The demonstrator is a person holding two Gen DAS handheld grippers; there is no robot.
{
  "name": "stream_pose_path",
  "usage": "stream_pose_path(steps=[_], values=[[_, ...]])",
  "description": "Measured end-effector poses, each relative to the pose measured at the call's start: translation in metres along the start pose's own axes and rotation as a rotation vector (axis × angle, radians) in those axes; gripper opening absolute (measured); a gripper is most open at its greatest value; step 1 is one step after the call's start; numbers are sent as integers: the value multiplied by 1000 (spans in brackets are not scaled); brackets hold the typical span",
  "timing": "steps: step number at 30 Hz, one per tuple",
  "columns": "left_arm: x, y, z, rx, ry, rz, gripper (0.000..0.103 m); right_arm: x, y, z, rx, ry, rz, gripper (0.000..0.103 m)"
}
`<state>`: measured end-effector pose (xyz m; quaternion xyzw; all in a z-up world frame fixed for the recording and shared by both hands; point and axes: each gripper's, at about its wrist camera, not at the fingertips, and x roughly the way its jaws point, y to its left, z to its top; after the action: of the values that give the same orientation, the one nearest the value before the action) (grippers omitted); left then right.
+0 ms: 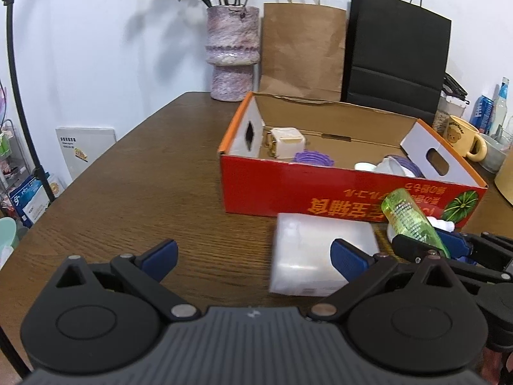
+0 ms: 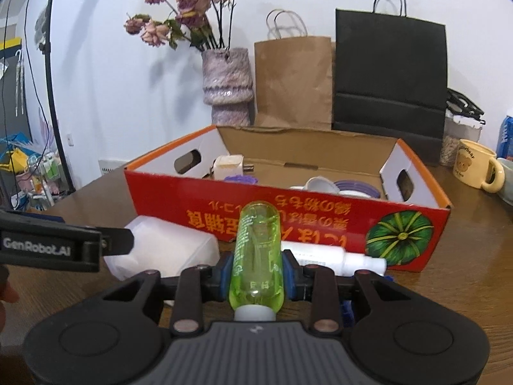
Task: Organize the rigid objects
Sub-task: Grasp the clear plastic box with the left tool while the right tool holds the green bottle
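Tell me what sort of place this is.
Probably a lived-in home room: a wooden table against a white wall, a vase of dried flowers, paper bags and a bear mug, with cluttered shelves at the left.

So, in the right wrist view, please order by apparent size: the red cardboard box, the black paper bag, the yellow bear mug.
1. Red cardboard box
2. Black paper bag, though it stands farther away
3. Yellow bear mug

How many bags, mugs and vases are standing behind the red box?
Bags: 2, the brown paper bag and the black paper bag
Mugs: 1, the yellow bear mug
Vases: 1, the purple vase
Total: 4
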<state>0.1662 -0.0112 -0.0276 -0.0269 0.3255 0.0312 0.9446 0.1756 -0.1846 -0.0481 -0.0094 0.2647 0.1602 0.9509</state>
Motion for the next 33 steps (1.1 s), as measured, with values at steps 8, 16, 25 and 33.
stream_pose_path(steps=[8, 16, 25, 33], values=[[7, -25, 1, 24, 6, -38, 103, -19, -18, -1, -3, -75, -24, 31], [19, -46, 0, 67, 31, -31, 103, -26, -33, -3, 3, -93, -43, 31], [35, -56, -5, 84, 58, -6, 103, -30, -39, -6, -4, -105, -55, 31], [41, -58, -9, 100, 49, 18, 103, -31, -37, -7, -14, -110, -59, 31]])
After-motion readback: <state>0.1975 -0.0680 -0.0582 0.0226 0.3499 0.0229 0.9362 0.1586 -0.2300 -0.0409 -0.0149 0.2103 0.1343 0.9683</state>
